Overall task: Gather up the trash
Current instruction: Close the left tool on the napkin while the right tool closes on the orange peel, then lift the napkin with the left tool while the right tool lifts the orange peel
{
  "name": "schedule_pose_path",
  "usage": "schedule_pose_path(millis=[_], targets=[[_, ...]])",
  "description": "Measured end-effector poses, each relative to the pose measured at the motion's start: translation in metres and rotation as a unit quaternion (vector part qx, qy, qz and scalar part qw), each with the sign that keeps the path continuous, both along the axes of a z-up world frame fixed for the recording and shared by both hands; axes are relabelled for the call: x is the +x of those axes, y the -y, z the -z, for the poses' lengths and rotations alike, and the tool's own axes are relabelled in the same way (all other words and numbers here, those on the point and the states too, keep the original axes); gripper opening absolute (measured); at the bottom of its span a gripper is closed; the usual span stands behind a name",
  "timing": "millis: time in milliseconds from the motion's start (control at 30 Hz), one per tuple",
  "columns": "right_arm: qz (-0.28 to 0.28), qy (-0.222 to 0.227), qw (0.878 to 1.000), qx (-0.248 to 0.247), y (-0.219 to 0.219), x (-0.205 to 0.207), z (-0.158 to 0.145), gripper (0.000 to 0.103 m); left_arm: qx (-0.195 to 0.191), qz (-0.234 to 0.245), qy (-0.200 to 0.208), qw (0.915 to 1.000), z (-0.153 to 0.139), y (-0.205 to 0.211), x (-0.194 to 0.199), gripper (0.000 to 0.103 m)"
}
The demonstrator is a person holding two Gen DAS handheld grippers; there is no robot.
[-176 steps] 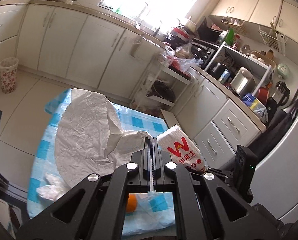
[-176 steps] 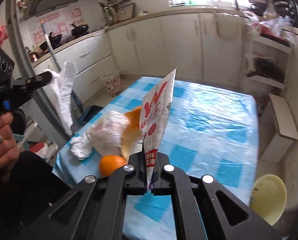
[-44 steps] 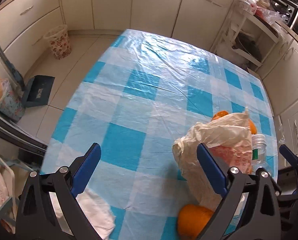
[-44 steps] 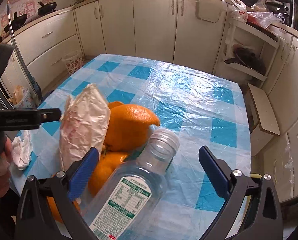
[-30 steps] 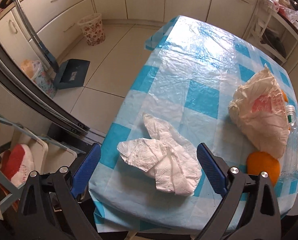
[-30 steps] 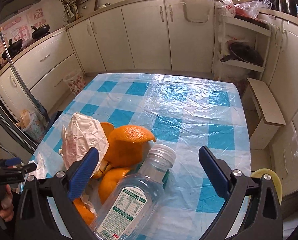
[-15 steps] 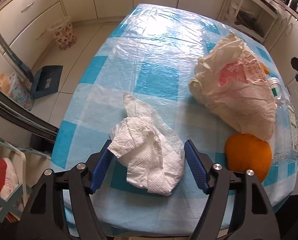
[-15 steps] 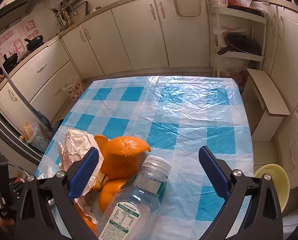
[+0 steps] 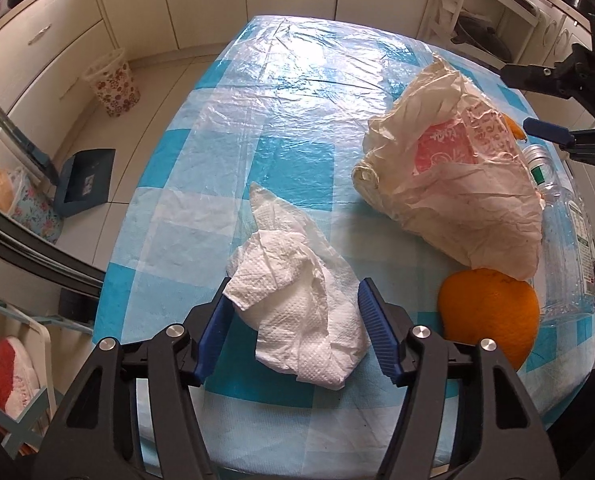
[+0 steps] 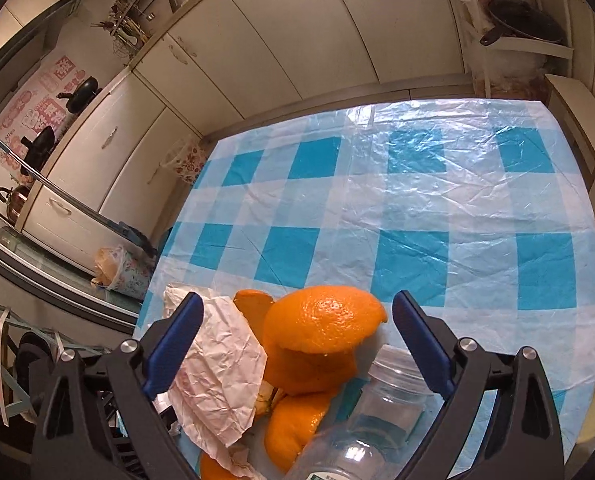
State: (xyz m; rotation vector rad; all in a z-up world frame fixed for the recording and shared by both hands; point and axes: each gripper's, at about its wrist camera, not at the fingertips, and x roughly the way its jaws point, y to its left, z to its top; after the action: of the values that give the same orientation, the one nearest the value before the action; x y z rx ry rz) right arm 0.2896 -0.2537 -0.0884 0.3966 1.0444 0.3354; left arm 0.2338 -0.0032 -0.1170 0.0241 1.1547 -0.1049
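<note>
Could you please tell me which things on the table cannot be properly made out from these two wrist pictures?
- Plastic bottle: right wrist view, its lower body is cut off by the bottom edge; left wrist view, the crumpled bag covers most of it.
- Orange peel: left wrist view, only a sliver shows behind the bag.
- Bottle label: too blurred to read.
- Paper towel: its underside and the left gripper contact are hidden.

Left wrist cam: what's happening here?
Trash pickup on a checked table. The left gripper is open, its jaws straddling a crumpled paper towel, not yet clamped. The right gripper is open over orange peel, a crumpled wrapper and a plastic bottle, holding nothing.
</note>
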Motion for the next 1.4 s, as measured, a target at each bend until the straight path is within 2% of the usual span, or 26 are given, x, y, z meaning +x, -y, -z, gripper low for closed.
schedule_pose_path(millis=[100,167,233,267,333,367,467,500,533,567,633,800,867,900,933,967,1000,1033,1100,1233,1300,1367,1400], targets=[[0.001,-0.011,1.000,0.004,-0.005,0.005,0.009,0.085,-0.003,0.000,-0.001,1.0000,-0.001,0.000,0.000,0.060],[0.014,-0.009,0.999,0.028,0.000,0.007,0.009,0.082,-0.004,-0.001,0.000,1.0000,-0.001,-0.001,0.000,0.056],[0.027,-0.022,0.998,0.054,0.007,0.011,0.013,0.065,-0.005,-0.002,0.002,1.0000,-0.002,-0.003,0.001,0.052],[0.032,-0.027,0.997,0.060,0.010,0.013,0.015,0.063,-0.007,-0.002,0.002,1.0000,-0.002,-0.004,0.001,0.049],[0.033,-0.036,0.997,0.063,0.012,0.015,0.018,0.046,-0.008,-0.002,0.003,1.0000,-0.002,-0.006,0.002,0.045],[0.033,-0.045,0.996,0.069,0.014,0.014,0.020,0.042,-0.009,-0.001,0.003,1.0000,-0.002,-0.006,0.002,0.044],[0.042,-0.061,0.995,0.070,0.022,0.011,0.019,0.041,-0.010,-0.003,0.002,0.9999,-0.002,-0.007,0.002,0.044],[0.040,-0.069,0.994,0.070,0.024,0.011,0.018,0.050,-0.011,-0.004,0.002,0.9999,-0.002,-0.008,0.002,0.044],[0.039,-0.077,0.994,0.073,0.025,0.012,0.018,0.066,-0.012,-0.005,0.001,0.9999,-0.002,-0.008,0.002,0.044],[0.042,-0.083,0.993,0.072,0.027,0.011,0.017,0.069,-0.012,-0.005,0.001,0.9999,-0.002,-0.009,0.002,0.044],[0.039,-0.092,0.992,0.078,0.029,0.010,0.017,0.069,-0.012,-0.004,0.001,0.9999,-0.002,-0.010,0.002,0.044],[0.033,-0.101,0.983,0.153,0.030,0.011,0.022,0.068,-0.010,-0.003,0.003,0.9999,-0.001,-0.010,0.002,0.044],[0.037,-0.113,0.975,0.189,0.031,0.014,0.030,0.061,-0.008,-0.002,0.004,1.0000,-0.001,-0.011,0.002,0.044],[0.043,-0.116,0.971,0.205,0.034,0.014,0.034,0.050,-0.008,-0.002,0.005,1.0000,-0.001,-0.010,0.002,0.044],[0.044,-0.120,0.967,0.221,0.036,0.015,0.038,0.038,-0.008,-0.002,0.006,0.9999,-0.002,-0.009,0.001,0.037],[0.045,-0.124,0.963,0.234,0.036,0.015,0.041,0.030,-0.012,-0.003,0.006,0.9999,-0.002,-0.011,0.001,0.027],[0.047,-0.125,0.961,0.243,0.037,0.015,0.043,0.015,-0.017,-0.003,0.005,0.9998,-0.002,-0.010,0.001,0.023],[0.046,-0.122,0.959,0.253,0.038,0.014,0.042,0.010,-0.024,-0.005,0.003,0.9997,-0.002,-0.011,0.002,0.017],[0.039,-0.109,0.957,0.265,0.039,0.012,0.035,0.005,-0.033,-0.008,0.002,0.9994,-0.002,-0.013,0.002,0.015],[0.033,-0.101,0.959,0.264,0.036,0.011,0.027,0.005,-0.034,-0.006,0.002,0.9994,-0.002,-0.011,0.001,0.014],[0.034,-0.113,0.960,0.253,0.033,0.012,0.028,0.008,-0.033,-0.003,0.002,0.9994,-0.001,-0.010,0.001,0.014],[0.046,-0.116,0.966,0.225,0.026,0.014,0.029,0.043,-0.032,-0.003,0.002,0.9995,-0.001,-0.010,0.001,0.014],[0.055,-0.111,0.969,0.213,0.027,0.013,0.027,0.064,-0.034,-0.003,0.002,0.9994,-0.001,-0.010,0.001,0.014]])
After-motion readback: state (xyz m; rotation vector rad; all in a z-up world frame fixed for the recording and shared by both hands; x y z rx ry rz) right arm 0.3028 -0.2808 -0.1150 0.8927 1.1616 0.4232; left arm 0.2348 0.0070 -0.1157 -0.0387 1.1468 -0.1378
